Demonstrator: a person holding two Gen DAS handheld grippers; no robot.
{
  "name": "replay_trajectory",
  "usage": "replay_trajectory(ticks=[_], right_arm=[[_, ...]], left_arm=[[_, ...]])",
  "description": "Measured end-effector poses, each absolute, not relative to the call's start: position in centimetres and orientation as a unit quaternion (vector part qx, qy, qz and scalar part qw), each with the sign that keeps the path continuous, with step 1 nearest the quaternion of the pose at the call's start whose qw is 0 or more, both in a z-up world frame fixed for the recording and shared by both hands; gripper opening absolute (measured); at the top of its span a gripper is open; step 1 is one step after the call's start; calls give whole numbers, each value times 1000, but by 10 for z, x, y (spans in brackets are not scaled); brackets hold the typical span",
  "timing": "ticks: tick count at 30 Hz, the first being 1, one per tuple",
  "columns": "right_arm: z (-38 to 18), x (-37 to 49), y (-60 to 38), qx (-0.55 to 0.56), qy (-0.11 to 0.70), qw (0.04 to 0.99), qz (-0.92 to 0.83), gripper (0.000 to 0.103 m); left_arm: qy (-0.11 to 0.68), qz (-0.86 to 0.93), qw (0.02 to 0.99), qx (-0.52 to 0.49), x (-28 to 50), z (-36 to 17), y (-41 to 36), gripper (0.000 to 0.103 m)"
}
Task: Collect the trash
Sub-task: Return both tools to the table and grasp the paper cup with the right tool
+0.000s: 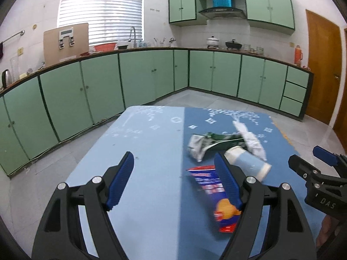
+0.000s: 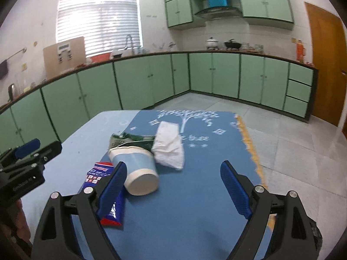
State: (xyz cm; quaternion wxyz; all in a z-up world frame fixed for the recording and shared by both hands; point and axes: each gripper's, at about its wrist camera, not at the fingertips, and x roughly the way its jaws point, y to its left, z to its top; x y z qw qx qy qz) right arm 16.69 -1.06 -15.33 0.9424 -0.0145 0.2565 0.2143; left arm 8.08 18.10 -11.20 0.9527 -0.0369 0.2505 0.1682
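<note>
Trash lies on a blue table (image 1: 151, 151): a blue-and-white paper cup on its side (image 1: 249, 162) (image 2: 138, 171), a blue-and-red snack wrapper (image 1: 208, 182) (image 2: 97, 173), a crumpled green-and-white package (image 1: 208, 143) (image 2: 130, 139) and a white crumpled tissue (image 1: 251, 139) (image 2: 169, 145). My left gripper (image 1: 173, 179) is open and empty above the table, its right finger over the wrapper. My right gripper (image 2: 173, 186) is open and empty, its left finger beside the cup. Each gripper shows at the other view's edge (image 1: 321, 173) (image 2: 28, 158).
The table's right edge has an orange fringe (image 2: 251, 149), with grey tiled floor (image 2: 292, 151) beyond. Green kitchen cabinets (image 1: 130, 80) run along the far walls. A wooden door (image 1: 323, 65) stands at the right.
</note>
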Motion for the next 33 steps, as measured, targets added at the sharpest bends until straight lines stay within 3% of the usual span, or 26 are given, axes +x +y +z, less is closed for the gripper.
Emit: replay_trajectory(ticks=[21, 26, 33], right_arm=[[-188, 207, 33, -28, 345, 899, 267, 86], [-190, 207, 37, -27, 355, 888, 291, 61], [-183, 197, 35, -21, 341, 890, 303, 58]], left_arm=[[264, 188, 945, -48, 95, -127, 213, 75], [266, 188, 944, -46, 95, -127, 211, 75], [267, 187, 944, -43, 91, -125, 207, 75]])
